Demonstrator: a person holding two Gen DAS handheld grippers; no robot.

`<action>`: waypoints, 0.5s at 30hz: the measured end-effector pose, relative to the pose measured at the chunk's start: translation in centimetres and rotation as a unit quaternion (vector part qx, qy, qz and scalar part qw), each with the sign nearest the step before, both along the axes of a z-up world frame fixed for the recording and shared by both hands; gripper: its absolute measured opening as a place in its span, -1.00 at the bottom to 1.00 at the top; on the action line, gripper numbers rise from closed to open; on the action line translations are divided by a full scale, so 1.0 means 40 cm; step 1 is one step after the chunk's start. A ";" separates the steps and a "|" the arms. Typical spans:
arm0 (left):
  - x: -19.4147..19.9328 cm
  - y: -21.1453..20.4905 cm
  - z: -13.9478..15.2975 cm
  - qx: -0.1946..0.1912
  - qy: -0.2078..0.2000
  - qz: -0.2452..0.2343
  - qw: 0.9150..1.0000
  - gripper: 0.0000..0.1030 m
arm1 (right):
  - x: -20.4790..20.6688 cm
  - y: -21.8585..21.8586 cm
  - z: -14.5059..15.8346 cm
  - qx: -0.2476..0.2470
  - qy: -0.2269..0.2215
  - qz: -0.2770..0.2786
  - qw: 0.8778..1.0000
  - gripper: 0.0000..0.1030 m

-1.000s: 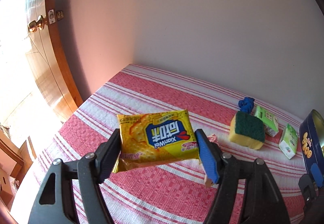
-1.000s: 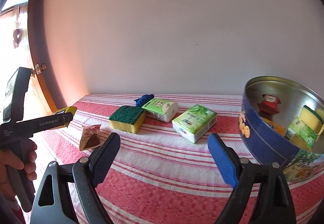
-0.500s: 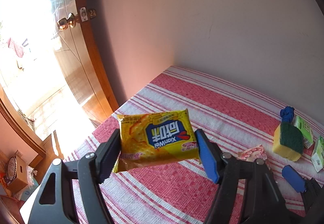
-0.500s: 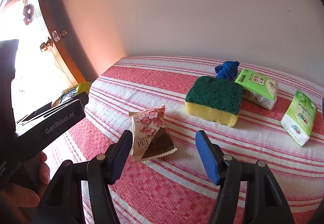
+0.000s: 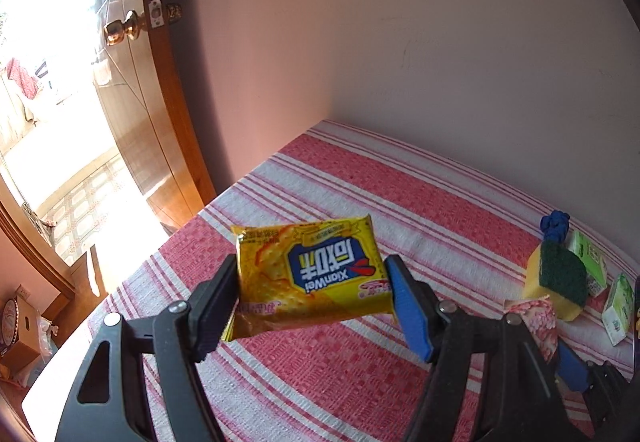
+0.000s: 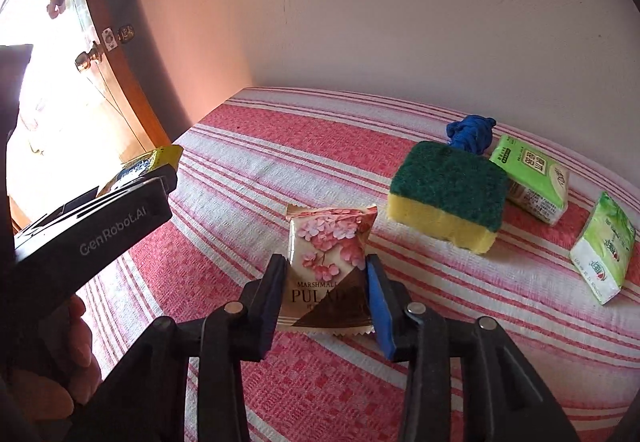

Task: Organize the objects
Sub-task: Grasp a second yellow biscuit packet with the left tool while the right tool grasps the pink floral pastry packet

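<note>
My left gripper [image 5: 310,306] is shut on a yellow cracker packet [image 5: 308,274] and holds it above the red-striped tablecloth [image 5: 360,178]. My right gripper [image 6: 322,294] is shut on a pink flowered marshmallow packet [image 6: 326,262] that rests on the cloth. That packet also shows at the right of the left wrist view [image 5: 532,316]. The left gripper's body [image 6: 92,226] with the yellow packet's edge [image 6: 160,158] shows at the left of the right wrist view.
A green-and-yellow sponge [image 6: 448,198], a blue knotted cloth [image 6: 470,130] and two green tissue packs [image 6: 532,178] [image 6: 604,250] lie at the right on the cloth. A wooden door [image 5: 140,82] stands open beyond the table's left edge. A wall runs behind.
My right gripper moved left and forward to the marshmallow packet and closed on it. My left gripper swung left with the yellow packet, towards the door.
</note>
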State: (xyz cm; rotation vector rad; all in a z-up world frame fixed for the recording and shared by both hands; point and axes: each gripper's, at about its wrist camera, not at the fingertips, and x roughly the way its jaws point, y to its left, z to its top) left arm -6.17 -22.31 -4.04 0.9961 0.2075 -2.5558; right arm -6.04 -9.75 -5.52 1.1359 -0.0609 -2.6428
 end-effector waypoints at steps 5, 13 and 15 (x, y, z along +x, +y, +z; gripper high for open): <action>0.004 0.087 0.006 0.003 0.022 -0.035 0.999 0.40 | 0.091 0.153 0.044 0.015 0.076 -0.064 0.995 -0.17; 0.039 0.234 0.021 -0.008 0.069 -0.098 0.993 0.40 | 0.242 0.338 0.097 0.087 0.180 -0.135 0.971 -0.17; 0.050 0.263 0.026 -0.023 0.079 -0.110 0.991 0.40 | 0.269 0.364 0.104 0.091 0.199 -0.146 0.965 -0.17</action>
